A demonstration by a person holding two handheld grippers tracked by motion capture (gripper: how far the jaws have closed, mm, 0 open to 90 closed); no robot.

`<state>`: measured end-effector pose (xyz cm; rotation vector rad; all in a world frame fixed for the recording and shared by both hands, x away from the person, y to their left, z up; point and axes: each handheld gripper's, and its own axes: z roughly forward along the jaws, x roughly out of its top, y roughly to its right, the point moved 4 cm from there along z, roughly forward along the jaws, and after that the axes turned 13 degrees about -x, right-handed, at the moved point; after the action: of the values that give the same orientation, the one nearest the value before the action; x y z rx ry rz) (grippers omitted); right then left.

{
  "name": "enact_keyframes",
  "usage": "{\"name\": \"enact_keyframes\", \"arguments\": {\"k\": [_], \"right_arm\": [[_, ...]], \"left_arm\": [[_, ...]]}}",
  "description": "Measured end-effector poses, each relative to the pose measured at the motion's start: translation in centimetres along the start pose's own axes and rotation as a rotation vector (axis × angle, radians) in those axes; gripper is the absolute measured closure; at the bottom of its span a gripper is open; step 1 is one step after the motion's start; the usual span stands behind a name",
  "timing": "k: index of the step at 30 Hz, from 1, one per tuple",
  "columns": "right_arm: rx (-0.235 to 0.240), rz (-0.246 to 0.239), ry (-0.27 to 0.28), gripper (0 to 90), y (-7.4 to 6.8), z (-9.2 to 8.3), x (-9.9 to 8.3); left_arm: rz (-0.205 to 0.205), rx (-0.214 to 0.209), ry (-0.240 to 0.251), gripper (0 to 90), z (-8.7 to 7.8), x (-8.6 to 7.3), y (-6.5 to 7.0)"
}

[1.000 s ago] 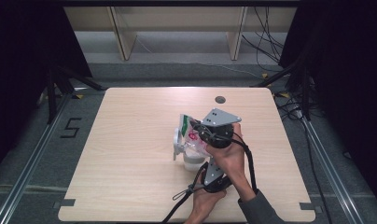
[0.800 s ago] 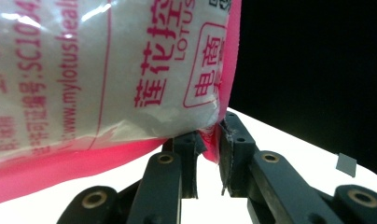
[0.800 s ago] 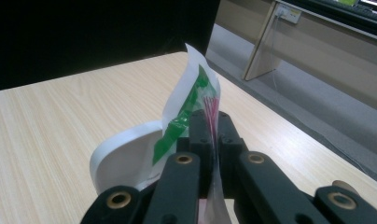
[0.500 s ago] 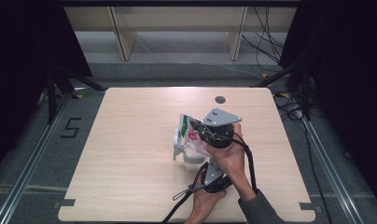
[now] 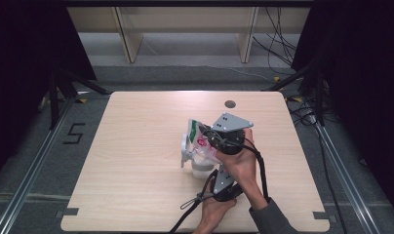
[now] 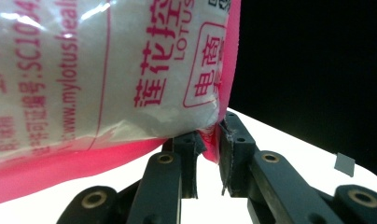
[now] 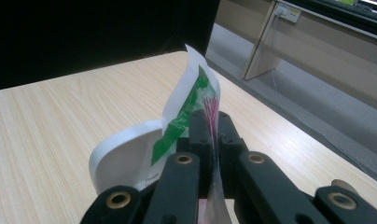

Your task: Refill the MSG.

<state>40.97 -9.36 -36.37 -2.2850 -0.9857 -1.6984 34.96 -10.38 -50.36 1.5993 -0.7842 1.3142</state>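
1. Pale wood-grain bench (image 5: pixel 136 146) stands on a grey floor, with dark surroundings on both sides.
2. You hold a clear plastic pouch with pink edging and red print (image 5: pixel 201 141) above the bench, just right of its middle.
3. Your right gripper (image 7: pixel 210 122) has its fingers pressed together on the pouch's upper edge, near a green stripe; the film passes between them.
4. Your left gripper (image 6: pixel 210 145) sits lower and nearer to you; its fingers pinch the pink seam at the pouch's bottom corner.
5. A white rounded container (image 5: pixel 201 167) rests on the bench directly below the pouch.
6. A small dark round hole (image 5: pixel 229 104) lies near the far bench edge.
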Motion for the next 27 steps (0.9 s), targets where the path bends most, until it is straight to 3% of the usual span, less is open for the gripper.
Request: {"name": "enact_keyframes", "arguments": {"k": [7,10,11,15,19,22,24,25,27], "right_arm": [[-0.002,0.007,0.006,89.0,-0.02,0.07,-0.01],[-0.002,0.005,0.008,89.0,-0.04,0.08,0.00],[-0.004,0.008,0.008,89.0,0.00,0.07,0.01],[-0.004,0.002,0.005,89.0,0.05,0.02,0.02],[0.013,0.012,-0.008,89.0,-0.12,-0.06,-0.01],[-0.003,0.004,0.009,89.0,0.04,0.00,0.04],[0.012,0.013,-0.006,89.0,-0.09,-0.06,0.00],[0.006,0.003,0.001,89.0,0.05,-0.06,0.03],[0.010,0.019,-0.007,89.0,-0.06,-0.09,0.00]], "left_arm": [[0.000,-0.005,0.000,78.0,0.04,-0.01,0.01],[0.002,0.011,-0.001,78.0,-0.05,0.00,-0.01],[0.000,-0.006,0.001,78.0,0.03,0.01,0.01],[0.004,0.010,-0.003,78.0,-0.07,0.02,-0.01],[0.005,0.010,-0.002,78.0,-0.09,0.04,0.02],[0.002,0.008,-0.001,78.0,-0.07,0.05,-0.02],[0.000,0.009,0.001,78.0,-0.09,0.07,0.02],[0.073,0.023,-0.097,78.0,-0.76,-0.11,-0.59],[0.060,0.007,-0.081,78.0,-0.61,-0.08,-0.55]]}}
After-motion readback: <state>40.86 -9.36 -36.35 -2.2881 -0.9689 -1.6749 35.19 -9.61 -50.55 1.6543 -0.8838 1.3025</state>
